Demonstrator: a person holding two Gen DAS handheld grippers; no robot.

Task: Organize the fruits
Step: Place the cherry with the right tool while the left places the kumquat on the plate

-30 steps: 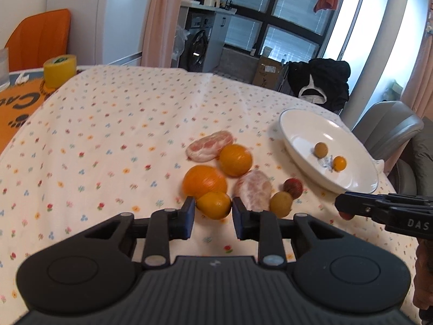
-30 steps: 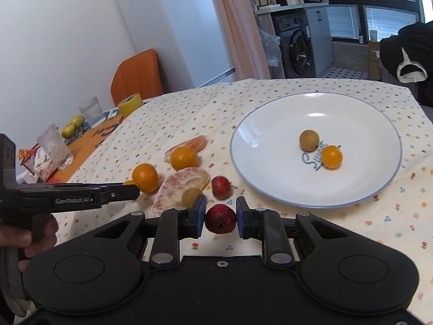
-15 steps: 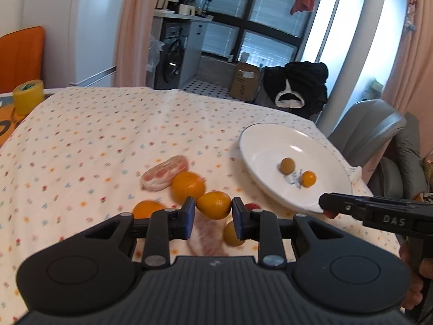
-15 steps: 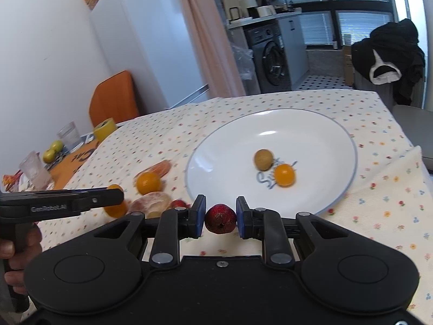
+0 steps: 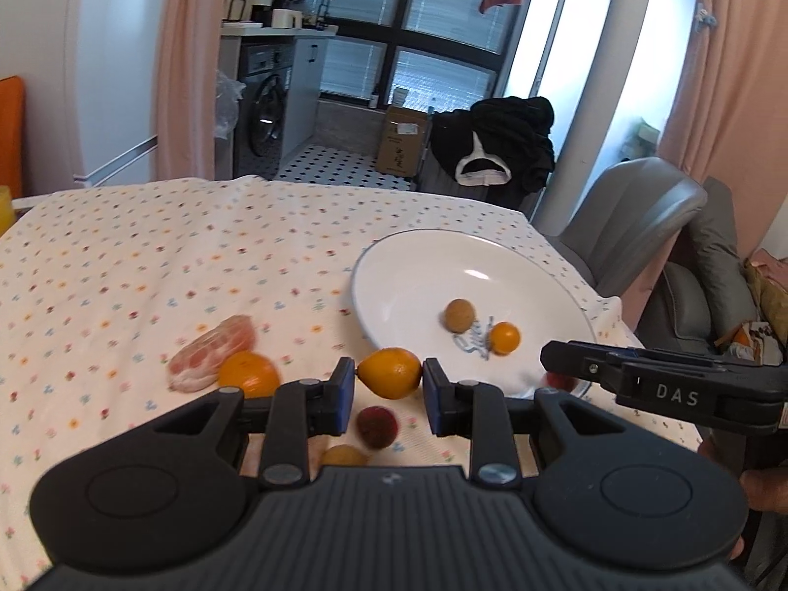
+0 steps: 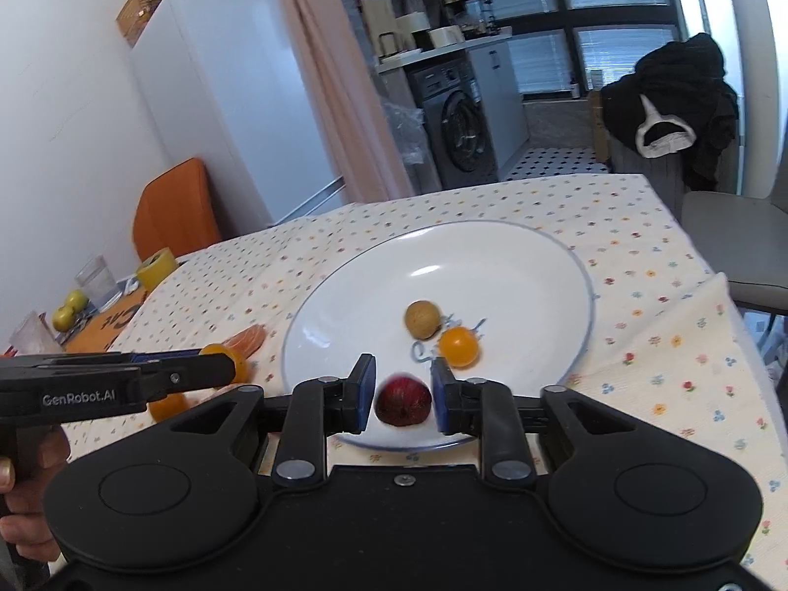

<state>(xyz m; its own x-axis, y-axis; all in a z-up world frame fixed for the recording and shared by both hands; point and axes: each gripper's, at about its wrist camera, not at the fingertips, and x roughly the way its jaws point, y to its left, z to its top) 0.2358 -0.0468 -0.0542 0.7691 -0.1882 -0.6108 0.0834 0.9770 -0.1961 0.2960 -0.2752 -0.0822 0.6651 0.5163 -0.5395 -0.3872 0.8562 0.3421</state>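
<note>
**Two fruits at the plate's near rim**

Landmark: white plate (image 6: 551, 266) with a thin blue rim, on the flower-dotted tablecloth (image 5: 123, 266).

Left gripper (image 5: 389, 386): clamped on a yellow-orange oval fruit (image 5: 390, 373), both blue pads touching its ends, held above the cloth just outside the plate's near-left rim.

Right gripper (image 6: 403, 396): jaws parted wider than the dark red fruit (image 6: 404, 400) between them, a gap on each side; fruit blurred, over the plate's near edge, inside the rim. Resting or in the air: cannot tell.

On the plate, near its middle: a brownish round fruit (image 6: 422, 318) and a small orange round fruit (image 6: 458, 346), just beside each other, by blue lettering.

Off the plate, to its left on the cloth: a peeled pink citrus segment (image 5: 212, 357) touching an orange (image 5: 248, 379). Nearer the camera in the left wrist view, below the held fruit: a second red fruit (image 5: 377, 426) and a tan fruit (image 5: 343, 455), partly hidden by the gripper body.

Far left of the plate, at the table's other end: yellow tape roll (image 6: 156, 268), a glass (image 6: 96, 278).
</note>
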